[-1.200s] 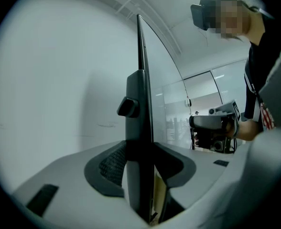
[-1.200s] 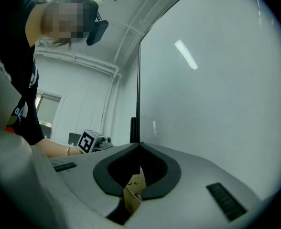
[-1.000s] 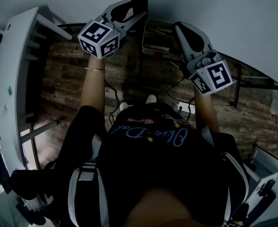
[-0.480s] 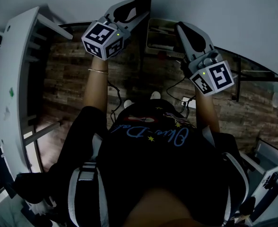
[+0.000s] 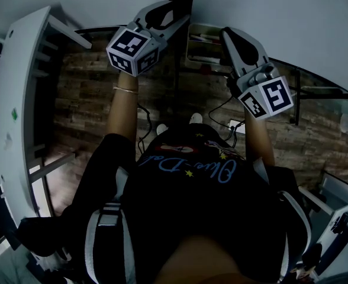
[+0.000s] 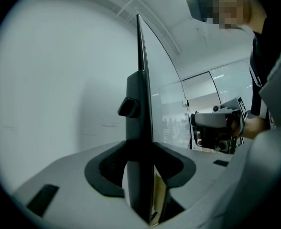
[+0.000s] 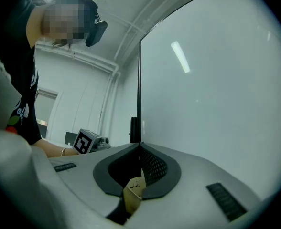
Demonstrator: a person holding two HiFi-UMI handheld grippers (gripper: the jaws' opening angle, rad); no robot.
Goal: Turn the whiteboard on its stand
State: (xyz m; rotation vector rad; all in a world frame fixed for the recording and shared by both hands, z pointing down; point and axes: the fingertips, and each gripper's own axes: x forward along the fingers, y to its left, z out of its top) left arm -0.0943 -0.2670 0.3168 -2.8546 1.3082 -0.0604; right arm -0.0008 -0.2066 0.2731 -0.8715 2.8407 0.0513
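Note:
The whiteboard fills the top of the head view, standing edge-on to me. My left gripper is shut on the board's dark side frame and stand post, which runs straight up between its pads. My right gripper sits a little to the right, shut on the thin edge of the whiteboard, which drops into the gap between its pads. Each gripper view shows the other gripper beyond the board's edge: the right gripper and the left gripper's marker cube.
A marker tray hangs below the board between the two grippers. A white desk stands at the left over the wood floor. Cables and a dark stand leg lie near my feet. A glass wall is behind.
In the head view the left gripper and the marker tray have shifted a little to the right. The right gripper has barely moved. Both grips look the same.

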